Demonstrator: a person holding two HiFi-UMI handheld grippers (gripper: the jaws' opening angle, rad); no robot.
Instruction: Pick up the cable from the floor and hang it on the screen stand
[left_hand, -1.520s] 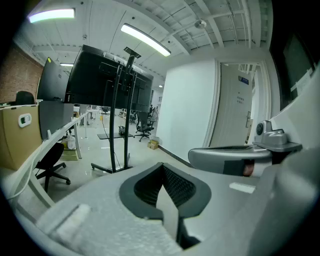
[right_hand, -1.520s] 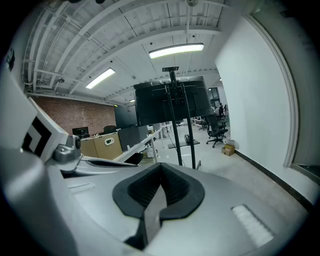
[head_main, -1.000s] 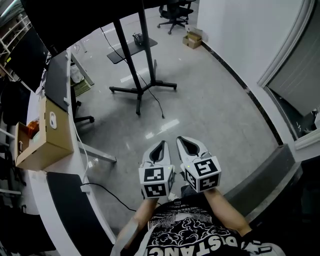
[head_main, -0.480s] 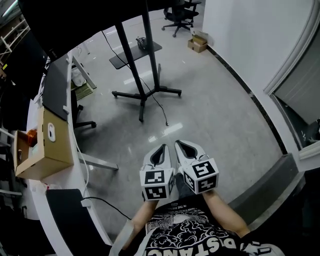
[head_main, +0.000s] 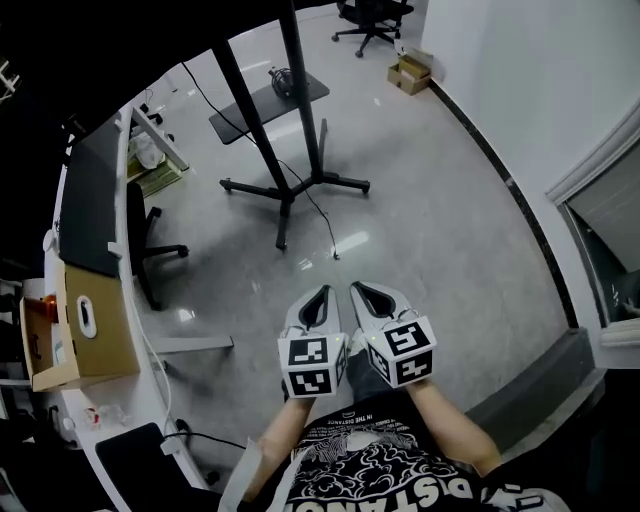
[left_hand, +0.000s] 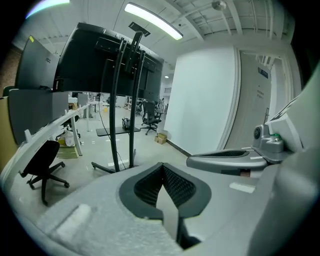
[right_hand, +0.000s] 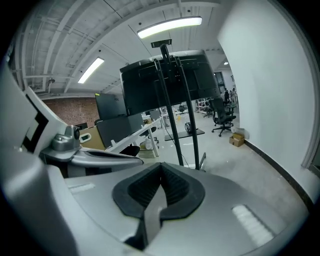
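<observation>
Though the cable (head_main: 322, 218) seems faint, left tool (head_main: 320, 293) and right tool (head_main: 362, 290) are each closed.

Holds left gripper (head_main: 320, 300) and right gripper (head_main: 370, 296) side by side before the torso, just apart. Points both forward, tilted down. Shows each pair of jaws pressed together, nothing between; forearms (head_main: 283, 432) bare.

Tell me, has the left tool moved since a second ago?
Yes. The left tool has moved forward, closer to the screen stand ahead.
</observation>
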